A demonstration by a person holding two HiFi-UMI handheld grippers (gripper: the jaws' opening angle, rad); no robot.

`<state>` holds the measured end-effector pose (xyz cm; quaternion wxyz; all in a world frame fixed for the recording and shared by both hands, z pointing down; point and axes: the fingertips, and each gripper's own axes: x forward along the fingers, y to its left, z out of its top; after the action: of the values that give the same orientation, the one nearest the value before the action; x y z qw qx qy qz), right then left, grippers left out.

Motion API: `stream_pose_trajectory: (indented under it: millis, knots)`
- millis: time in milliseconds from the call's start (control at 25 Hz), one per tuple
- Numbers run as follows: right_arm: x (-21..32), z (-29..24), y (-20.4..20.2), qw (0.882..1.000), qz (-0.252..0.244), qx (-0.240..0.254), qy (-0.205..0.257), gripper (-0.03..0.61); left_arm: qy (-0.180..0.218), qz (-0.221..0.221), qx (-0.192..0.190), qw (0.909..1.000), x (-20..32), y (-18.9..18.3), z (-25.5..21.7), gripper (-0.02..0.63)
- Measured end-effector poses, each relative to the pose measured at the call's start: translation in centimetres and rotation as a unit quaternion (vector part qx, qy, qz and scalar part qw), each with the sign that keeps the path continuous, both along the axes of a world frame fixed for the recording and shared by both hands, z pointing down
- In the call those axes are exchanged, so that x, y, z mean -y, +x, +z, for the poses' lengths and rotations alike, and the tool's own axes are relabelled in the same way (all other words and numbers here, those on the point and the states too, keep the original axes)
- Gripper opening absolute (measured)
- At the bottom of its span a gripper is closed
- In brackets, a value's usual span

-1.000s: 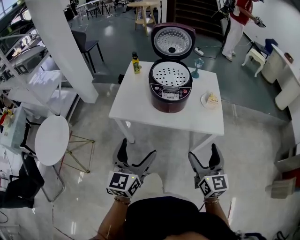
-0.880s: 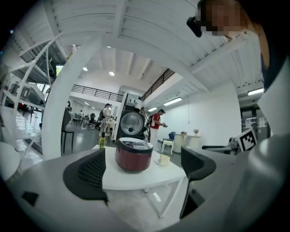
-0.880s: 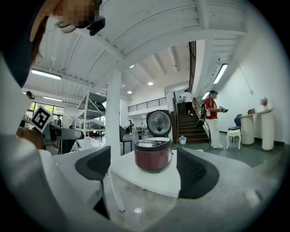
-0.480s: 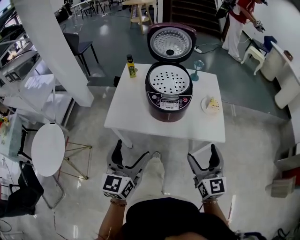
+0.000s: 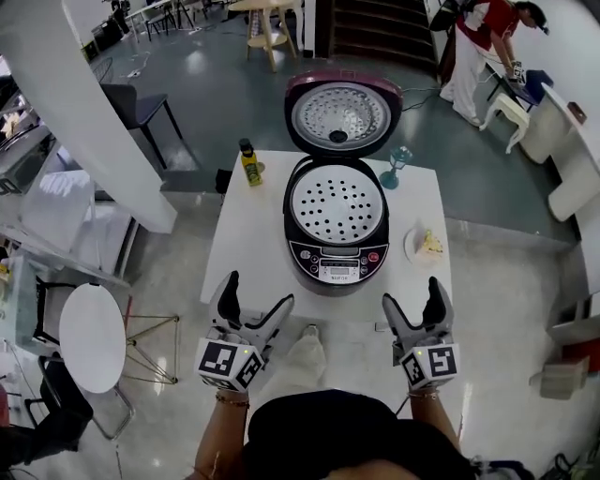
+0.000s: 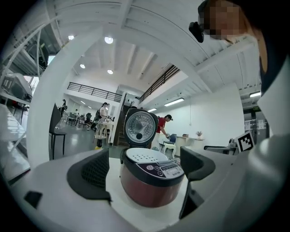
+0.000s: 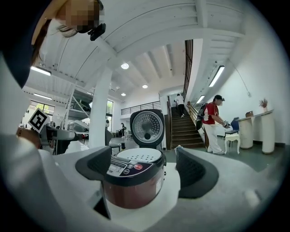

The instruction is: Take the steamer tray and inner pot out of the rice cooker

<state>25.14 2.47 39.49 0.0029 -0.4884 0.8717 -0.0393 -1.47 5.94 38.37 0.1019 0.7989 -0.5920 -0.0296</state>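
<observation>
left gripper (image 5: 259, 289) and right gripper (image 5: 411, 292): jaws wide apart, empty (rice cooker (image 5: 336, 266) open, steamer tray (image 5: 336, 204) inside).

The white table (image 5: 246, 234) before me carries a yellow bottle (image 5: 248, 163) with a dark cap, upright at its far left corner. A teal stemmed glass (image 5: 397, 166) stands at the far edge, and a small plate (image 5: 411, 251) holding a piece of food lies near the right edge. On the floor to my left is a round white table (image 5: 92, 337). Far off on the right, a person in a red top (image 5: 480, 37) bends beside a white stool (image 5: 507, 105), close to a dark staircase (image 5: 375, 28).
</observation>
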Motion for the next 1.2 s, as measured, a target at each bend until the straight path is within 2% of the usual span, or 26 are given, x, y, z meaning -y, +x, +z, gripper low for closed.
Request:
stream_pose_trajectory:
  millis: [200,360,480,600,720,840,960,1080,1200]
  knots:
    - [6.1,0.8,-1.3,1.000,0.009,-0.004,-0.020,0.449,-0.008,0.000,0.009,0.9999,6.7,-2.0,0.1,0.491]
    - [10.3,0.9,-1.7,0.999,0.023,-0.006,-0.030,0.449,-0.028,0.020,0.005,0.9994,11.5,-2.4,0.5,0.491]
    - [13.4,1.6,-1.9,0.998,0.031,-0.016,-0.052,0.449,-0.044,0.035,0.021,0.9982,14.6,-2.2,1.0,0.491]
    - [16.3,2.3,-2.6,0.995,0.033,-0.040,-0.086,0.449,-0.068,0.039,0.036,0.9963,17.4,-2.1,1.5,0.491]
    - [18.9,3.2,-3.7,0.990,0.021,-0.088,-0.111,0.449,-0.098,0.051,0.041,0.9930,19.9,-1.4,2.4,0.491]
    - [21.3,4.5,-4.2,0.980,0.011,-0.136,-0.145,0.449,-0.147,0.070,0.059,0.9850,22.2,-0.3,4.0,0.491]
    - [23.0,5.7,-5.0,0.966,-0.010,-0.182,-0.185,0.449,-0.185,0.062,0.096,0.9761,23.6,0.1,5.1,0.491]
    - [24.5,6.7,-6.4,0.946,-0.037,-0.251,-0.204,0.449,-0.221,0.077,0.128,0.9639,24.6,0.9,6.5,0.491]
    - [25.8,7.9,-7.7,0.925,-0.062,-0.307,-0.216,0.449,-0.257,0.092,0.141,0.9516,25.7,1.5,8.1,0.491]
